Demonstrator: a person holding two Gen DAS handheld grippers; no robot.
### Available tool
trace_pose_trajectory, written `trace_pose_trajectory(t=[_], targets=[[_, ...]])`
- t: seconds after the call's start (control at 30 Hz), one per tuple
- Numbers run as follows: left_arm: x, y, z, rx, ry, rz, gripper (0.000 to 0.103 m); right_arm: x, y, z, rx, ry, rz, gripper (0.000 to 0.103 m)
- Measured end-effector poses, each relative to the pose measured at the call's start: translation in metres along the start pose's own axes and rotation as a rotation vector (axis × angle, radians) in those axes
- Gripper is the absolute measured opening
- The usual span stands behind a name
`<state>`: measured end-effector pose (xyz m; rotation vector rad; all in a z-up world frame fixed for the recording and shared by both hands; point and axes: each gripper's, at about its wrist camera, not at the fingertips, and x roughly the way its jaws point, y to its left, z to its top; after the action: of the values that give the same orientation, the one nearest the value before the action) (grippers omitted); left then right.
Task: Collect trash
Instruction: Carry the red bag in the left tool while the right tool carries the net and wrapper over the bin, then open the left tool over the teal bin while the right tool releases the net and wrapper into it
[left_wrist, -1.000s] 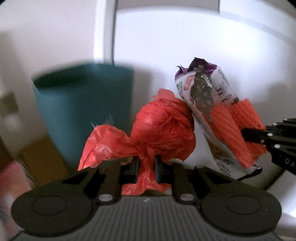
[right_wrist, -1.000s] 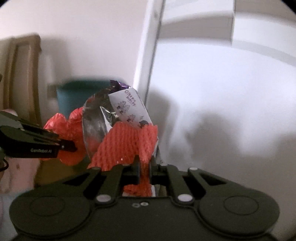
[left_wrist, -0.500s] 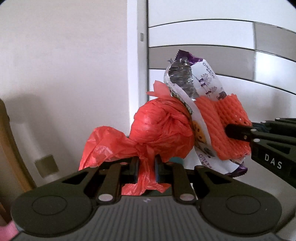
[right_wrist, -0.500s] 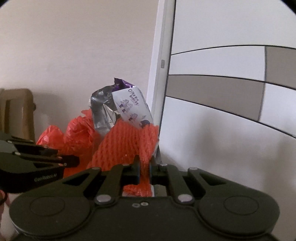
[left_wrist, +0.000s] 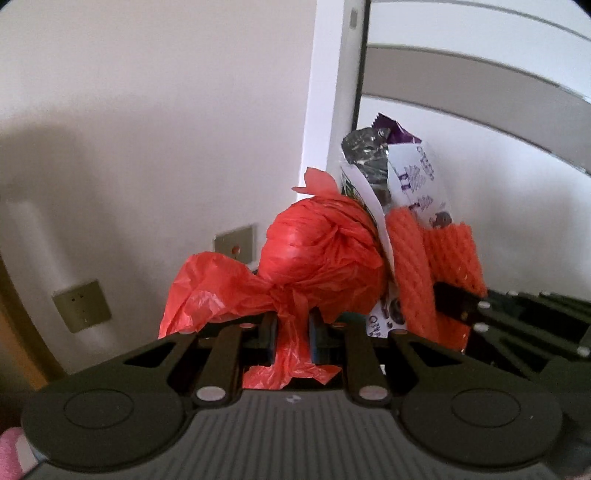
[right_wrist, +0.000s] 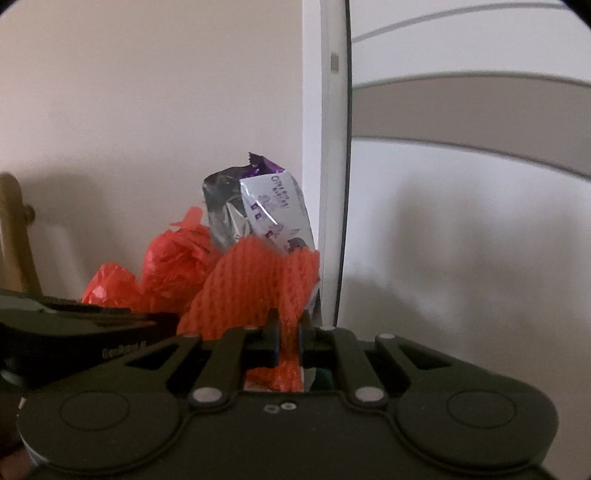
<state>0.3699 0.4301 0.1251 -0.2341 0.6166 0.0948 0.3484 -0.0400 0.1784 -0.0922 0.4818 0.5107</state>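
The left claw (left_wrist: 291, 332) is clenching a knotted red plastic bag (left_wrist: 317, 254); the bag's twisted neck is running down between the two pads, its tail is hanging out below them, and its round bulk is sitting just above and ahead of the fingertips, with a looser lobe spilling to the left; the right claw (right_wrist: 289, 341) is gripping an orange foam net (right_wrist: 255, 284), a strip of which is passing straight down between its nearly closed pads, while the rest is bulging up and to the left of the tips; a silver and purple snack wrapper (right_wrist: 266, 206) is standing upright behind the net and touching it, and whether the pads are also pinching its lower edge I cannot tell; the two loads are pressing side by side in the air, the bag touching the wrapper; behind them a pale wall (left_wrist: 147, 110) with a switch plate (left_wrist: 81, 306) is meeting a white door edge (right_wrist: 332, 147).
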Motion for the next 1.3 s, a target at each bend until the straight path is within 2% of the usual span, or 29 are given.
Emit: trace_pose_trajectory(t=[0.2,0.43,0.47,0.63,0.73,0.77,0.87,0.97,1.07,1.3], targets=[[0.031,-0.003,-0.006,0.045,0.081,-0.021,0.015,0.028,0.008,-0.012,-0.073,0.07,0.003,0.008],[0.06,-0.004,-0.008,0.088,0.169,-0.033,0.016,0.042,0.012,-0.012,-0.155,0.09,0.013,0.016],[0.05,-0.003,-0.019,0.093,0.183,-0.037,0.016,0.043,0.014,-0.012,-0.165,0.093,0.015,0.017],[0.056,-0.008,-0.03,0.127,0.229,-0.02,0.016,0.044,0.023,-0.019,-0.186,0.124,0.035,0.019],[0.059,-0.008,-0.031,0.125,0.238,-0.009,0.016,0.051,0.024,-0.021,-0.186,0.155,0.054,0.019],[0.049,-0.007,-0.035,0.13,0.235,-0.011,0.016,0.051,0.025,-0.023,-0.19,0.153,0.053,0.02],[0.048,-0.011,-0.032,0.147,0.236,-0.008,0.016,0.052,0.024,-0.025,-0.195,0.156,0.058,0.026],[0.05,-0.02,-0.032,0.162,0.24,-0.001,0.02,0.046,0.02,-0.028,-0.198,0.148,0.054,0.031],[0.05,-0.023,-0.032,0.165,0.238,-0.02,0.029,0.035,0.018,-0.031,-0.214,0.135,0.043,0.039],[0.051,-0.023,-0.036,0.142,0.23,-0.025,0.031,0.012,0.008,-0.026,-0.199,0.097,0.021,0.045]])
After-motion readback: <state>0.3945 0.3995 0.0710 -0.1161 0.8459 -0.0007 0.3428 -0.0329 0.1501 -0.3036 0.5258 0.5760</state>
